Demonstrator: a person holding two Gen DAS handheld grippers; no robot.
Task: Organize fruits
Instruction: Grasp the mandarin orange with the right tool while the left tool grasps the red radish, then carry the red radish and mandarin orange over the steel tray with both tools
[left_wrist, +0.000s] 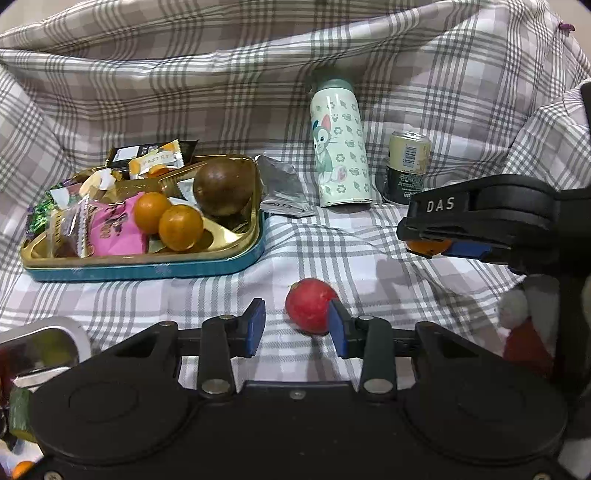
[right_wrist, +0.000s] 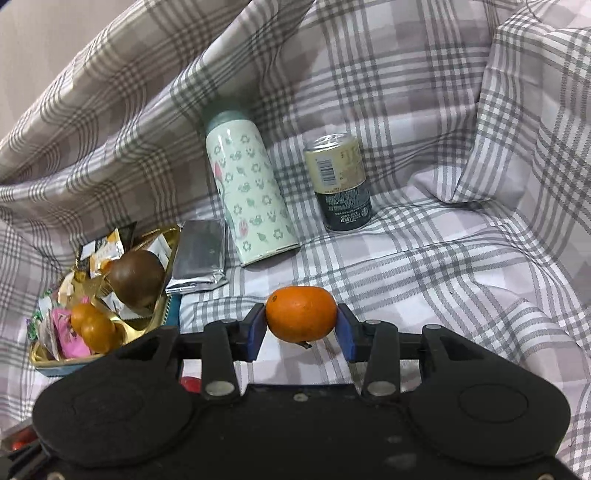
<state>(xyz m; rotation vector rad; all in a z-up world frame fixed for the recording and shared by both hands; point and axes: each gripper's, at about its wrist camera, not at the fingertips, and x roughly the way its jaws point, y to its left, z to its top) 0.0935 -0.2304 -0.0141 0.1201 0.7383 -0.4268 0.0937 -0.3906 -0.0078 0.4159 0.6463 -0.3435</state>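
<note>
My right gripper is shut on an orange tangerine and holds it above the cloth; it shows in the left wrist view at the right. My left gripper is open and empty, low over the cloth. A red fruit lies on the cloth just ahead of its right finger. A gold tray with a teal rim at the left holds two tangerines, a brown round fruit and several snack packets. The tray also shows in the right wrist view.
A pale green cartoon-print bottle and a drink can stand at the back on the checked cloth. A silver foil packet lies beside the tray. A shiny metal container sits at lower left. The cloth rises in folds behind.
</note>
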